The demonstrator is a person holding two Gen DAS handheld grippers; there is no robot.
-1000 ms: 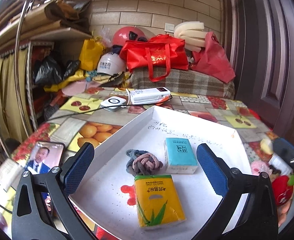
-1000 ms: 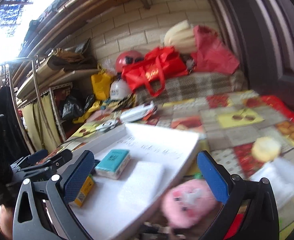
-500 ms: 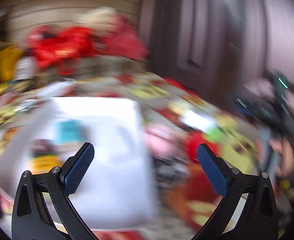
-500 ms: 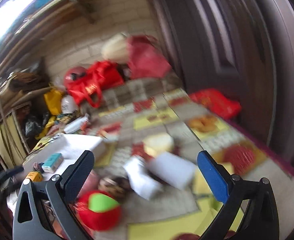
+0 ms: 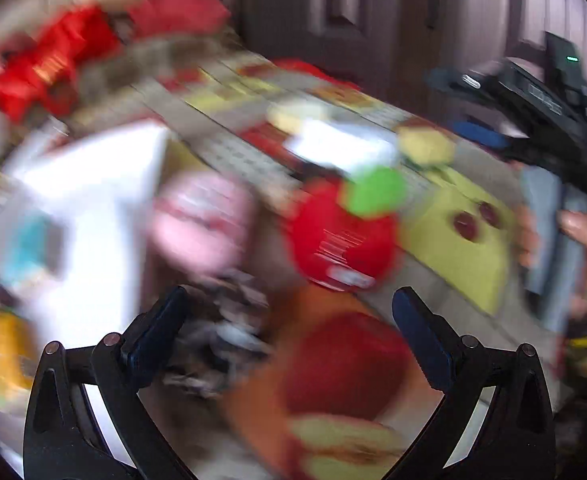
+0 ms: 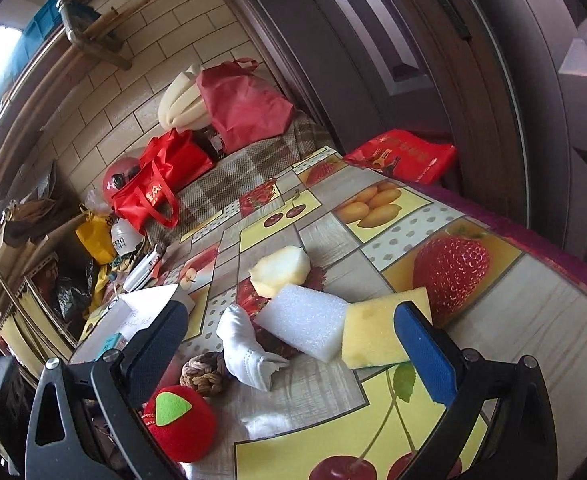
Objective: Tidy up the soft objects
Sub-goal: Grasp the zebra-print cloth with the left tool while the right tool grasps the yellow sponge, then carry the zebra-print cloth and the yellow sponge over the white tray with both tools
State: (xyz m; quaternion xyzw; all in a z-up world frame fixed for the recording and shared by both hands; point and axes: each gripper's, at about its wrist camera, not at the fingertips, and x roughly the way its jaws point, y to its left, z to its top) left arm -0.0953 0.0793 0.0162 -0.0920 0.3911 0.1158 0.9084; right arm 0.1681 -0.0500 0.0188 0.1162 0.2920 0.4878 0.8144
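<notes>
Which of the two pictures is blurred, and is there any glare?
Left wrist view: heavy motion blur; the red plush apple and white tray are smeared, only the gripper is sharp. Right wrist view: sharp; the white sponge shows clearly, with bright glare at the upper left edge.

Heavy blur: left gripper jaws spread and empty, red plush apple ahead, pink toy ahead-left, white tray far left.

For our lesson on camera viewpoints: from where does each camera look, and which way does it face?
Left wrist: on the left gripper, jaws open, facing the blurred red plush apple; a hand holds the other gripper.
Right wrist: on the right gripper, jaws open, facing the white sponge.
Shared: apple, tablecloth.
</notes>
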